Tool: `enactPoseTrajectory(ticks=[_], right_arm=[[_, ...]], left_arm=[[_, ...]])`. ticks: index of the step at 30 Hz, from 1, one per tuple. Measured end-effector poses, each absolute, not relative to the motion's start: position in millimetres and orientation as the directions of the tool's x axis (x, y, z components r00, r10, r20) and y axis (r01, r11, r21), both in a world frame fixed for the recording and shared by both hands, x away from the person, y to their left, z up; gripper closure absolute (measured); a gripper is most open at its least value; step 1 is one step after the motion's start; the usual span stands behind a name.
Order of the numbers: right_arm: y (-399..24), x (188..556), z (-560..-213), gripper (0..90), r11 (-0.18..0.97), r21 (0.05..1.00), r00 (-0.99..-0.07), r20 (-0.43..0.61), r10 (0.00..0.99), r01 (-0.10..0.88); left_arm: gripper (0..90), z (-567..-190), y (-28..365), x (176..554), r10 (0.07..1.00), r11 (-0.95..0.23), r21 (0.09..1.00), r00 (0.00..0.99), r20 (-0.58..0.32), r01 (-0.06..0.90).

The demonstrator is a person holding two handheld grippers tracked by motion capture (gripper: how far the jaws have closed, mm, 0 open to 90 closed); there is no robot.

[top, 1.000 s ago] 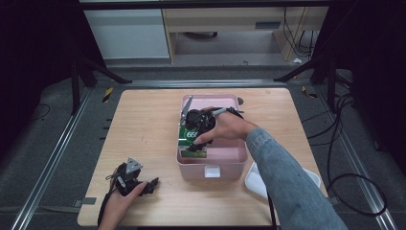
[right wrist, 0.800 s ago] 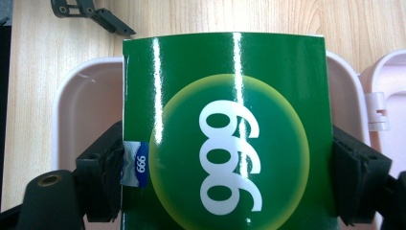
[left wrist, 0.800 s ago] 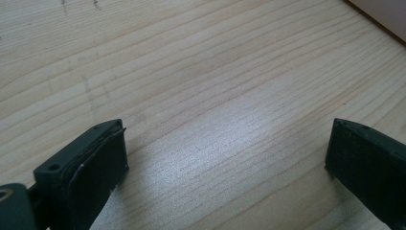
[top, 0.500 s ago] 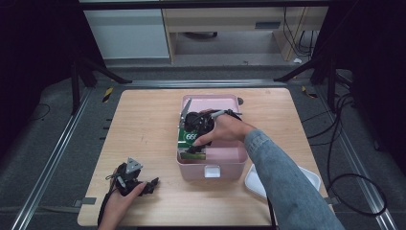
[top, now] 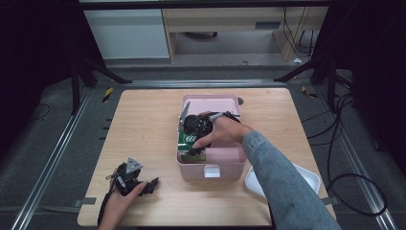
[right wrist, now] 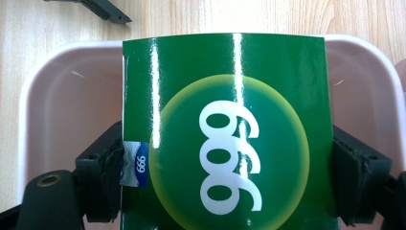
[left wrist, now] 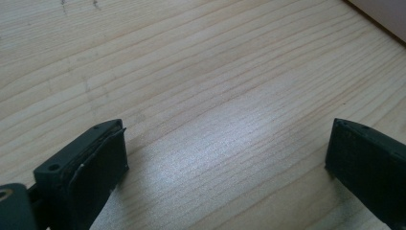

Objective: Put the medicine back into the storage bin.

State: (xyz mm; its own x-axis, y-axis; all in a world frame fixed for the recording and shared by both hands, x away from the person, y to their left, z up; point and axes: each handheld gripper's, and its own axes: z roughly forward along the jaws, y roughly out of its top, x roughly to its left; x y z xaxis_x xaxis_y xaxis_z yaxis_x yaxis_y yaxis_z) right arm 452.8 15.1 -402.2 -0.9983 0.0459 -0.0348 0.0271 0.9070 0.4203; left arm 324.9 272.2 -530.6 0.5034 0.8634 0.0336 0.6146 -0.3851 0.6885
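Observation:
A glossy green box (right wrist: pixel 225 129) printed with white digits on a yellow-green disc sits between the jaws of my right gripper (right wrist: pixel 225 177), which is shut on its two sides. From the high view the green box (top: pixel 187 139) is inside the left part of the pink bin (top: pixel 225 167), with my right gripper (top: pixel 197 128) and hand over it. Near the table's front left corner my left gripper (top: pixel 143 184) rests low on the wood. Its jaws are wide apart over bare table (left wrist: pixel 206 96), so my left gripper (left wrist: pixel 225 167) is open and holds nothing.
A white tray (top: pixel 306 179) lies at the front right, just past the bin. A latch tab (top: pixel 211 171) sticks out of the bin's near wall. A dark flat strip (right wrist: pixel 103 8) lies on the wood beyond the bin's rim. The light wooden table (top: pixel 143 124) has bare wood on the left.
My right gripper has carried the green box slightly lower and nearer the bin's front-left part. The left gripper has stayed put.

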Motion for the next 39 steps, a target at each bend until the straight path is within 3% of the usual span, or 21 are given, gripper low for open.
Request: enactPoseTrajectory(ticks=[39], right_arm=[[14, 452, -452, 16.7, 0.903, 0.427, -0.998, -0.017, 0.063, 0.050]], left_arm=[[0.0, -531, 272, 325, 0.865, -0.382, 0.691, 0.501, 0.033, 0.614]])
